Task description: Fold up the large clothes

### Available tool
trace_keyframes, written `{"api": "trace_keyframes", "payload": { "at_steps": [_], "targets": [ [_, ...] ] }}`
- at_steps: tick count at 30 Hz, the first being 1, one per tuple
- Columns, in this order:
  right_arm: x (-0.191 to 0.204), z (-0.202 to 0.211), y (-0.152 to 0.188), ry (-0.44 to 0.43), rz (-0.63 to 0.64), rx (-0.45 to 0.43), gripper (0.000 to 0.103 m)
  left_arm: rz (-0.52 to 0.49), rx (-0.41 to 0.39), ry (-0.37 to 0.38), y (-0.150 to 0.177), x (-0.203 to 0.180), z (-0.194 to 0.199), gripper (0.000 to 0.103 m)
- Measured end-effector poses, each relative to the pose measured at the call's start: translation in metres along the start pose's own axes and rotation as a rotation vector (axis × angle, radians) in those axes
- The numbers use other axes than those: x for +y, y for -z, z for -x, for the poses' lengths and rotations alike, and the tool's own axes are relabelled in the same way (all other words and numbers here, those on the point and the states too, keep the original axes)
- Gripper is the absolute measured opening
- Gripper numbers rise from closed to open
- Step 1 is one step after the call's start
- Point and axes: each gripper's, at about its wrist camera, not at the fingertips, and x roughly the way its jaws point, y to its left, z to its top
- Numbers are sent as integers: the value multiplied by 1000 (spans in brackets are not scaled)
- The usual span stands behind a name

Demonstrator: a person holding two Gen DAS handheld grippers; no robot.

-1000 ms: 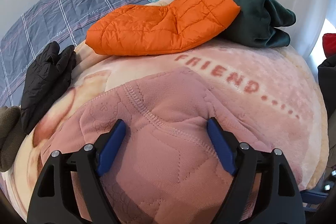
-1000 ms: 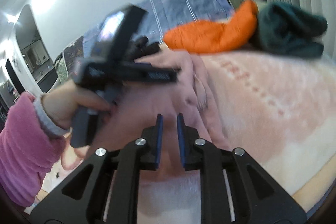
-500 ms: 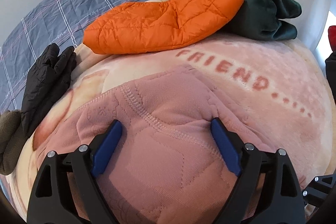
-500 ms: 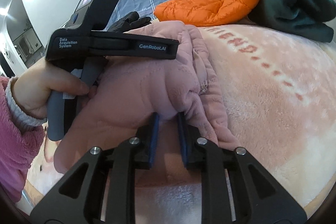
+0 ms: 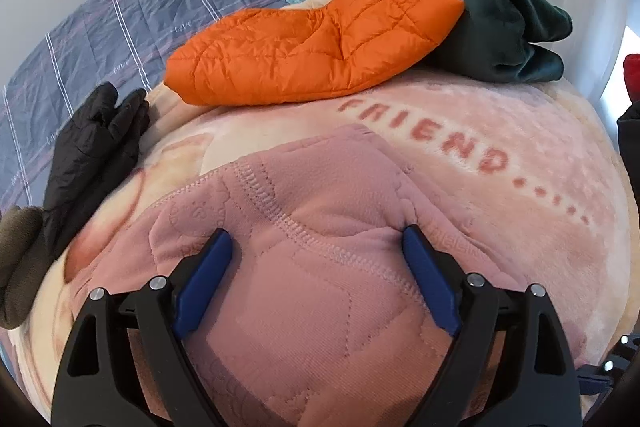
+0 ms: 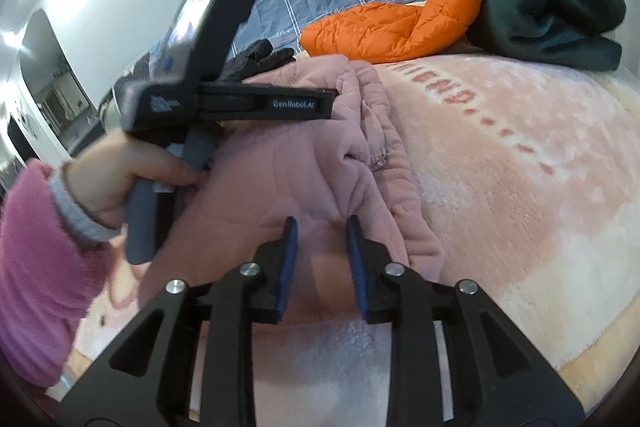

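- "FRIEND....." runs across the blanket (image 5: 500, 115); the left claw (image 5: 316, 247) (marked "GenRobot.AI") stands spread over the pink garment (image 5: 304, 211).
- Right claw (image 6: 320, 227), opening, straddles a garment fold on the bed.

Left gripper (image 5: 316, 259) gapes wide; right gripper (image 6: 321, 239) is opening (both angled downward).

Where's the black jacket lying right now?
In the left wrist view the black jacket lies at the left, on the blanket's edge beside the blue checked quilt, left of the orange jacket.
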Motion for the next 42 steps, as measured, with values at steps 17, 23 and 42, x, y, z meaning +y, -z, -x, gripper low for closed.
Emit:
{"api": "trace_keyframes", "payload": {
  "at_steps": [17, 23, 42],
  "targets": [
    [-48, 9, 29, -136, -359, 121, 80, -2, -8, -13, -1, 1, 1, 91],
    [-41, -10, 26, -183, -404, 141, 88, 0, -8, -7, -1, 3, 2, 91],
    [-44, -49, 15, -103, -603, 141, 101, 27, -15, 33, -3, 7, 2, 91]
  ]
}}
